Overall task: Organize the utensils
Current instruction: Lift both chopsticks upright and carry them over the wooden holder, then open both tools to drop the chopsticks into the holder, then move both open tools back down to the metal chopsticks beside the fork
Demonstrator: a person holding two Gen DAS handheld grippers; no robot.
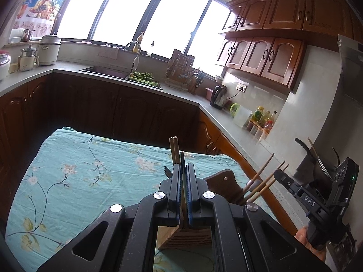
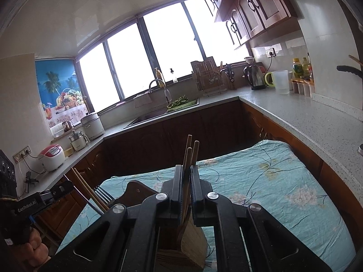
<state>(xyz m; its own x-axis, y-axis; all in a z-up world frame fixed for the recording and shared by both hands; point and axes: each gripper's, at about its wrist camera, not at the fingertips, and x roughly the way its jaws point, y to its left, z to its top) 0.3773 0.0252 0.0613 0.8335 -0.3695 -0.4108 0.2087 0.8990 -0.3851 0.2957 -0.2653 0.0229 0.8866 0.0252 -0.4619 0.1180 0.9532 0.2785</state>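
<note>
Both tongs, left (image 1: 184, 170) and right (image 2: 186, 172), are clamped on upright brown wooden chopsticks (image 2: 189, 151) directly above the slatted wooden holder (image 2: 181, 249) just below them.

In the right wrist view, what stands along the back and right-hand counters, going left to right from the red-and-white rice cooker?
Rice cooker → small glass-lidded pot → large white pot → faucet → green vegetables → dish rack → electric kettle → clear pitcher → bottles.
</note>
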